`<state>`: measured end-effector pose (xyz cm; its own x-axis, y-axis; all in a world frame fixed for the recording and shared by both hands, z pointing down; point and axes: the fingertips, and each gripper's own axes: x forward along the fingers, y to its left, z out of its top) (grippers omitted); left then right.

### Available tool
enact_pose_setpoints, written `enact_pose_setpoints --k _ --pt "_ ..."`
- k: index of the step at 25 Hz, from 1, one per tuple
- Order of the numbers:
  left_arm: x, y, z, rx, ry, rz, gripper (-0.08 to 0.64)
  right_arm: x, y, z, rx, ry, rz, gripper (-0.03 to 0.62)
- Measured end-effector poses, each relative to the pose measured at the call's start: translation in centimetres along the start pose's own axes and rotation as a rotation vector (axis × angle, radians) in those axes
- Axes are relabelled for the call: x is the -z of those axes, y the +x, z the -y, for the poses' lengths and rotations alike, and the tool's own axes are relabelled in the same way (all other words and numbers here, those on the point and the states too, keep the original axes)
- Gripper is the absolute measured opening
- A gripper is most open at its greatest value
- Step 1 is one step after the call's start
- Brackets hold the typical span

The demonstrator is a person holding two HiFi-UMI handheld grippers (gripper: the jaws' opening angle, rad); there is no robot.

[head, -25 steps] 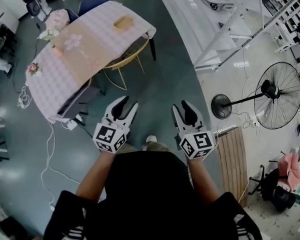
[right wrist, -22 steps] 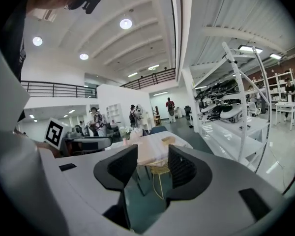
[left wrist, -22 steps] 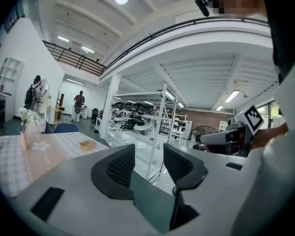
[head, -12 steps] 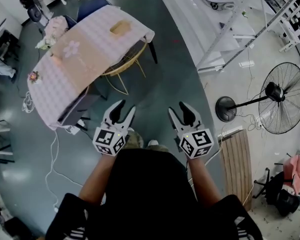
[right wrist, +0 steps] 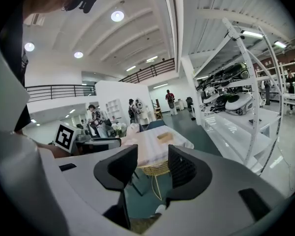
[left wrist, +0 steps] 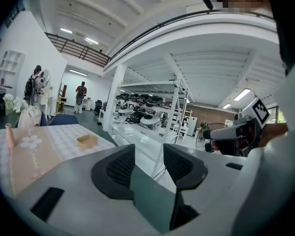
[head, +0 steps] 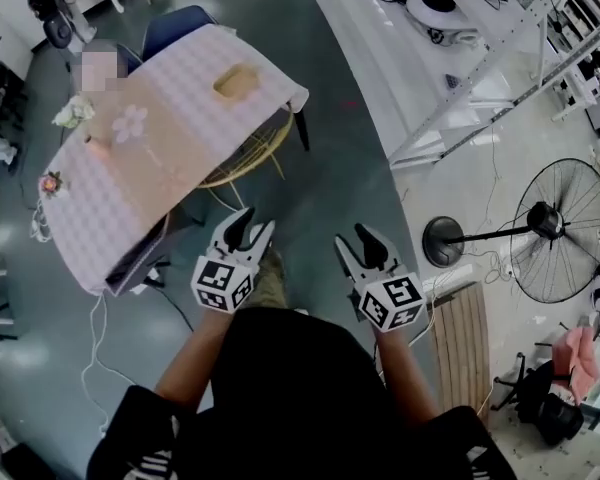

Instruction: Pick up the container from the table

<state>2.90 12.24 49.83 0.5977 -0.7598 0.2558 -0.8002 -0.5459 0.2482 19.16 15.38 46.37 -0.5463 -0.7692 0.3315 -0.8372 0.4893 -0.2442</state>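
Observation:
A small tan container (head: 234, 80) sits near the far right end of a long table (head: 180, 98) with a checked cloth. It shows small in the left gripper view as the container (left wrist: 86, 140) and in the right gripper view as the container (right wrist: 164, 136). My left gripper (head: 245, 231) and right gripper (head: 358, 245) are held out in front of the person, well short of the table, over the floor. Both stand open with nothing between their jaws.
A wicker chair (head: 242, 156) is tucked under the table's near side. A vase of flowers (head: 72, 115) and a pink flower (head: 132, 123) lie on the table. A standing fan (head: 540, 230) and white shelving (head: 450, 28) are to the right. People stand at the far end (right wrist: 94, 119).
The jaws of both grippers have spread wider. The person has walked towards the table, so it lies closer to the grippers in the head view.

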Motion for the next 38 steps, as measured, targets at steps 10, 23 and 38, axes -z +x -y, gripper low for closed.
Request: enact_pose_setpoints --k 10,23,38 --pt "-5.5 9.9 -18.4 -0.021 -0.020 -0.054 0.161 -10.9 19.1 3.4 0.004 -0.054 -0.016 0.163" --pt "-4.3 20.6 -37.6 -0.189 -0.158 -0.186 0.160 -14.9 34.8 6.4 -0.042 -0.034 -0.081 0.163" --pt "8.2 32.5 -47.9 -0.474 -0.485 -0.497 0.160 -17.5 53.9 14.9 -0.339 -0.075 -0.232 0.163"
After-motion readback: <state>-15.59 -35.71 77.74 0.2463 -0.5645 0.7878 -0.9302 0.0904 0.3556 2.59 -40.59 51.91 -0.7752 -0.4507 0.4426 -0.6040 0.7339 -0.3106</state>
